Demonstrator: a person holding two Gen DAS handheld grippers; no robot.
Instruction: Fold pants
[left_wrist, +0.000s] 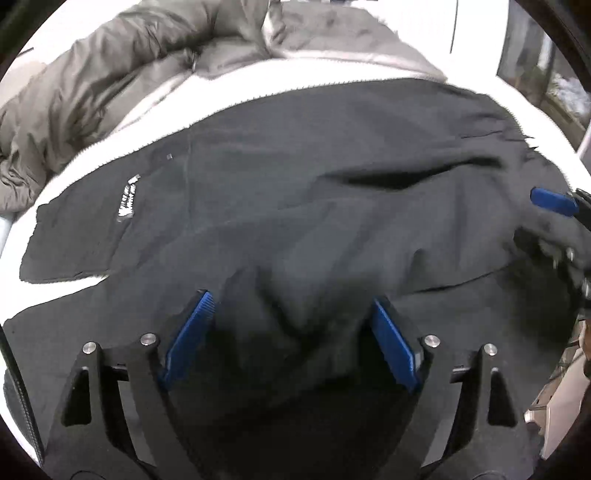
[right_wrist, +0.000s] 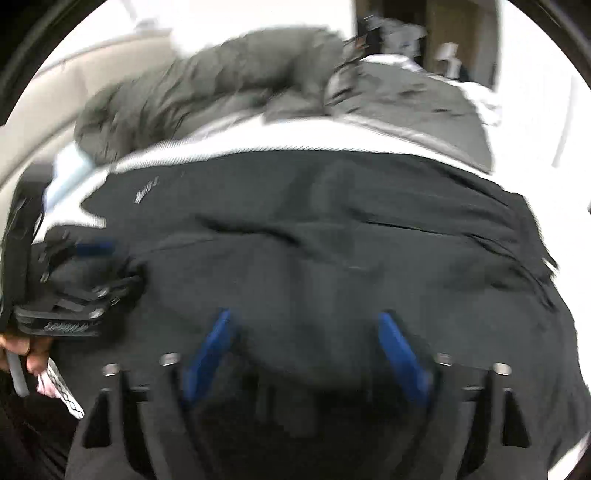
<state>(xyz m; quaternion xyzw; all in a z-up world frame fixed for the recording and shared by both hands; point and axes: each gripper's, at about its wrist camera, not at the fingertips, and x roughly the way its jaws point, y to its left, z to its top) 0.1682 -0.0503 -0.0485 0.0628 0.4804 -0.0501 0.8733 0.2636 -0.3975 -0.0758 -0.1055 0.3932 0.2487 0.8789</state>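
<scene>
Black pants (left_wrist: 295, 206) lie spread across a white bed, with a small white logo (left_wrist: 128, 201) at the left and a near layer bunched over the far one. My left gripper (left_wrist: 291, 314) is open, its blue pads wide apart, with a ridge of black cloth between them. My right gripper (right_wrist: 306, 332) is open too, over the near edge of the pants (right_wrist: 332, 236); this view is blurred. One right blue pad shows at the right edge of the left wrist view (left_wrist: 552, 201). The left gripper shows at the left of the right wrist view (right_wrist: 74, 295).
A rumpled grey puffer jacket (left_wrist: 122, 74) lies behind the pants on the white sheet (left_wrist: 258, 79); it also shows in the right wrist view (right_wrist: 221, 81). A window or glass door (left_wrist: 543, 70) stands at the far right. A beige headboard or wall (right_wrist: 74, 77) is at the left.
</scene>
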